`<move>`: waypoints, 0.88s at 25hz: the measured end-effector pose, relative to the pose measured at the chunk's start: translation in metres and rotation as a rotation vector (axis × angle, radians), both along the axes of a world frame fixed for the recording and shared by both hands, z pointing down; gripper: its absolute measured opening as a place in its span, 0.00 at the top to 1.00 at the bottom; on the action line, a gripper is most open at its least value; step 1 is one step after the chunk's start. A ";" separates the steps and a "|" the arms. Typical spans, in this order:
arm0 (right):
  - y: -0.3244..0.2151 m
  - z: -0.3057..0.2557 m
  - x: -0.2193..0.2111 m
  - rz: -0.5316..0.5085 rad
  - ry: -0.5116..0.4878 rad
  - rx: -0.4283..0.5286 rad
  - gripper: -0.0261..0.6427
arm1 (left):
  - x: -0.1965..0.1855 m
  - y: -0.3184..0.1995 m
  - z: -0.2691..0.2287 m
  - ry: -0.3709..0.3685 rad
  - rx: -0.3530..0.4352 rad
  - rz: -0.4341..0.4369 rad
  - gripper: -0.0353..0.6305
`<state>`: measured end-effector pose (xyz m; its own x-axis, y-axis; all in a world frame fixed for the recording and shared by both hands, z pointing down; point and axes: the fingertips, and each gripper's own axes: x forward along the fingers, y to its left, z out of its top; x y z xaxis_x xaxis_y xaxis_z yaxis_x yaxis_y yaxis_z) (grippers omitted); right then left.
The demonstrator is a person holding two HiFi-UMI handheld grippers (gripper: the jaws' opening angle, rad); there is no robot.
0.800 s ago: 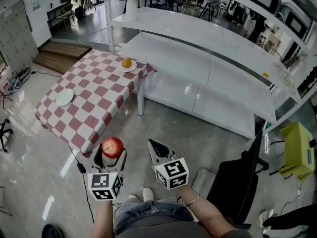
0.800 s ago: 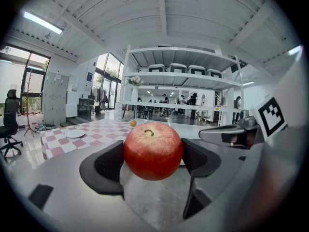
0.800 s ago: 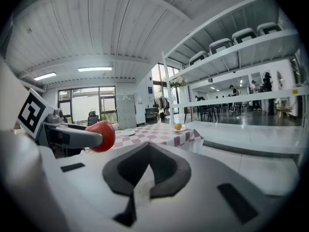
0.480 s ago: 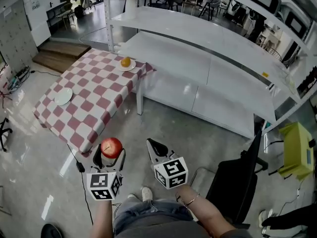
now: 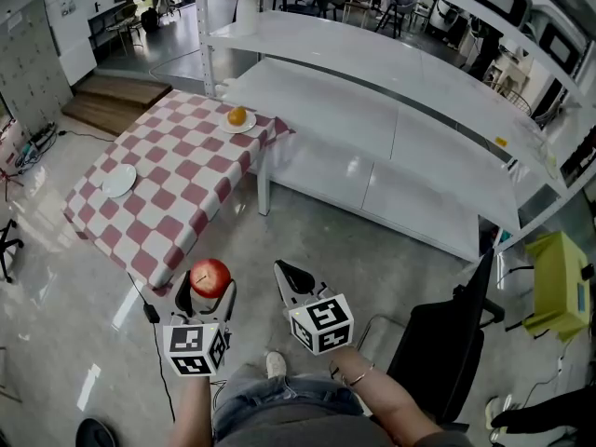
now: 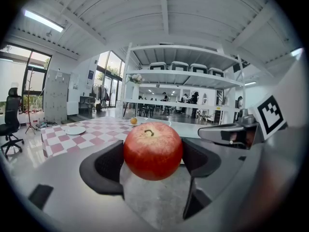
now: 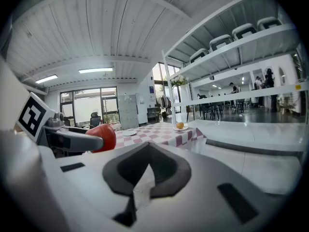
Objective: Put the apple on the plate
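1. Red apple (image 5: pixel 210 276), head view: clamped in the left tool (image 5: pixel 209 289), above the floor just short of the checked counter (image 5: pixel 168 189). The right tool (image 5: pixel 287 273) is beside it. An empty white plate (image 5: pixel 119 181) lies near the counter's left edge. A second plate (image 5: pixel 246 128) at the far corner carries an orange (image 5: pixel 237 116).
2. Left gripper view: both pads press the apple's sides, stem upward.
3. Right gripper view: jaws closed together, nothing between them.
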<state>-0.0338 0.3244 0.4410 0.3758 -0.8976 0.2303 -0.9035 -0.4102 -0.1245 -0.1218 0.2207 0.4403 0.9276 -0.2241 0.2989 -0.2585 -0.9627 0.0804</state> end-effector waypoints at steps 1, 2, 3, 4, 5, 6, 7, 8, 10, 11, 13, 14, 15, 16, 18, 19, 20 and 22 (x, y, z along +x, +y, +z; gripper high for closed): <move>0.000 0.000 0.001 -0.003 -0.003 0.001 0.95 | 0.000 0.000 0.000 -0.002 0.001 -0.002 0.38; 0.000 0.002 0.001 -0.004 -0.006 0.000 0.94 | 0.001 -0.001 0.001 -0.003 0.002 -0.004 0.38; -0.001 0.003 0.002 -0.005 -0.007 -0.003 0.94 | 0.001 -0.003 0.001 -0.004 0.003 -0.008 0.38; -0.001 0.005 0.003 -0.005 -0.009 -0.007 0.94 | 0.000 -0.005 0.002 -0.005 0.004 -0.013 0.38; -0.002 0.007 0.004 -0.004 -0.011 -0.011 0.94 | 0.000 -0.008 0.003 -0.005 0.004 -0.019 0.38; -0.002 0.009 0.005 -0.003 -0.013 -0.015 0.94 | 0.000 -0.011 0.003 -0.004 0.002 -0.027 0.38; -0.003 0.010 0.007 0.000 -0.016 -0.019 0.94 | 0.000 -0.014 0.003 -0.003 -0.001 -0.035 0.38; -0.004 0.012 0.009 0.004 -0.020 -0.024 0.94 | 0.000 -0.018 0.003 -0.003 -0.004 -0.042 0.38; -0.005 0.013 0.014 0.011 -0.024 -0.029 0.94 | 0.000 -0.026 0.004 -0.006 -0.007 -0.057 0.38; -0.006 0.013 0.018 0.013 -0.025 -0.030 0.94 | 0.001 -0.029 0.004 -0.009 -0.005 -0.063 0.38; -0.009 0.013 0.024 0.013 -0.028 -0.030 0.94 | 0.003 -0.037 0.004 -0.012 -0.001 -0.074 0.38; -0.012 0.013 0.026 0.012 -0.029 -0.032 0.94 | 0.005 -0.041 0.004 -0.013 0.000 -0.078 0.38; -0.015 0.014 0.029 0.011 -0.031 -0.034 0.94 | 0.007 -0.045 0.004 -0.014 0.000 -0.082 0.38; -0.018 0.015 0.032 0.010 -0.033 -0.035 0.94 | 0.009 -0.050 0.005 -0.016 -0.001 -0.086 0.38; -0.027 0.016 0.038 0.007 -0.037 -0.037 0.94 | 0.016 -0.060 0.006 -0.016 -0.005 -0.092 0.38; -0.032 0.017 0.042 0.004 -0.040 -0.037 0.94 | 0.021 -0.065 0.006 -0.016 -0.007 -0.093 0.38; -0.038 0.018 0.046 0.002 -0.044 -0.038 0.94 | 0.026 -0.071 0.007 -0.016 -0.009 -0.094 0.38; -0.050 0.022 0.055 -0.002 -0.054 -0.044 0.94 | 0.037 -0.084 0.009 -0.019 -0.015 -0.096 0.38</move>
